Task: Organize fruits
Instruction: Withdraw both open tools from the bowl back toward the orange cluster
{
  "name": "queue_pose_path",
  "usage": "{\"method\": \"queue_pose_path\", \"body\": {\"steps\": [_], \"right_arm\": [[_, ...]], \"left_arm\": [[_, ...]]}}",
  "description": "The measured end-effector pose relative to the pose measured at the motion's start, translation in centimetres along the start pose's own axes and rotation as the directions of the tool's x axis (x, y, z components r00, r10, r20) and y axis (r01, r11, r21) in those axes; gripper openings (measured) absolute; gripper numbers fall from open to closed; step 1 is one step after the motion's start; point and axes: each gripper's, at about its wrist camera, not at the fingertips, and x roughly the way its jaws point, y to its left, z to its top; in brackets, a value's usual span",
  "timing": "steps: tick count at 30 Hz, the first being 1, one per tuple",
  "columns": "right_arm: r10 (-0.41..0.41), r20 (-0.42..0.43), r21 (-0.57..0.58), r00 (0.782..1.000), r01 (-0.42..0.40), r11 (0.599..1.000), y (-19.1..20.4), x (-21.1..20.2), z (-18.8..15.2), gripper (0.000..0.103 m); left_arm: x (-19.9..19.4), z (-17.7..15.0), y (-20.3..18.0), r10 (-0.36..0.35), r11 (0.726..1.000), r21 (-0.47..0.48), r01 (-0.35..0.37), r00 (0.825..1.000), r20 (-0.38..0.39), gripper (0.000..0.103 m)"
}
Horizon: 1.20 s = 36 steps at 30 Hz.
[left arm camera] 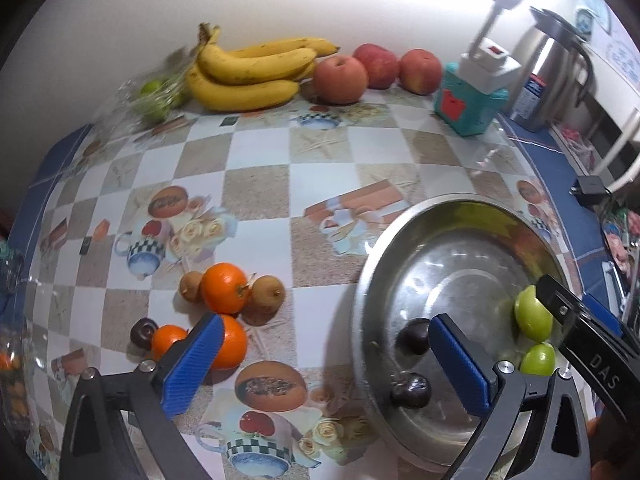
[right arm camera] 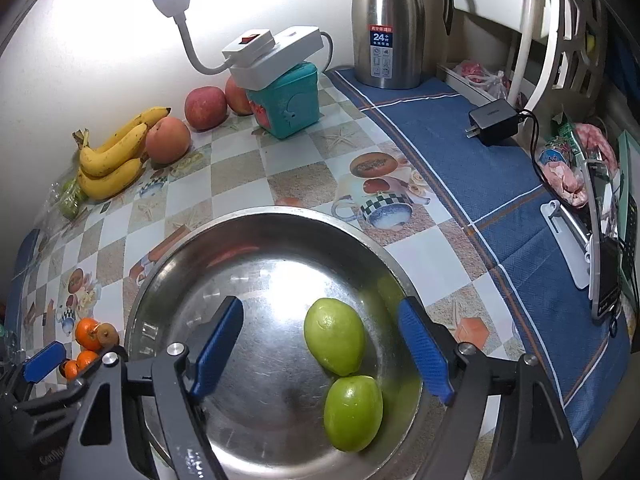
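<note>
Green, smooth oval fruits (right arm camera: 335, 336) are seen in the round steel bowl (right arm camera: 168, 264) on the checked desk (right arm camera: 240, 168), between the open, empty right tongs (right arm camera: 322, 350). Firm, slippery skin is judged; a mid-body grip is advised. The left tongs (left arm camera: 324, 364) are spread wide, holding nothing.

Yellow bananas (left arm camera: 252, 72), red-blushed apples (left arm camera: 340, 78) and orange tangerines (left arm camera: 224, 288); two green fruits (right arm camera: 336, 336) in a silvery steel bowl (right arm camera: 192, 264); checkered beige-and-white tablecloth (left arm camera: 256, 160) printed with teacups, bordered blue; blue-padded grippers.
</note>
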Motion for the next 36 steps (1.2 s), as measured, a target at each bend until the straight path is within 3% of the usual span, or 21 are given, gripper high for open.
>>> {"method": "queue_pose_path", "body": {"steps": [6,19,20,21,22,36], "right_arm": [[-0.003,-0.008,-0.005,1.0,0.003,1.0,0.1,0.2,-0.1,0.081],[-0.015,-0.027,-0.014,1.0,0.014,1.0,0.1,0.7,-0.4,0.082],[-0.017,-0.028,-0.015,0.999,0.016,1.0,0.1,0.7,-0.4,0.086],[-0.018,-0.031,-0.015,0.999,0.018,1.0,0.1,0.8,-0.4,0.098],[-0.019,-0.033,-0.014,0.999,0.019,1.0,0.1,0.8,-0.4,0.101],[-0.029,-0.031,-0.017,0.999,0.029,0.999,0.0,0.9,-0.5,0.101]], "left_arm": [[0.7,-0.1,1.2,0.041,0.999,-0.025,-0.042,0.999,-0.032,0.103],[0.9,-0.1,2.4,0.054,0.996,-0.064,-0.056,0.998,-0.046,0.103],[0.9,-0.1,2.4,0.055,0.996,-0.064,-0.058,0.997,-0.046,0.103],[0.9,-0.1,2.5,0.058,0.996,-0.063,-0.061,0.997,-0.046,0.103],[0.8,-0.1,2.5,0.06,0.996,-0.062,-0.063,0.997,-0.045,0.103],[0.6,-0.1,2.8,0.056,0.996,-0.072,-0.059,0.998,-0.043,0.103]]}}
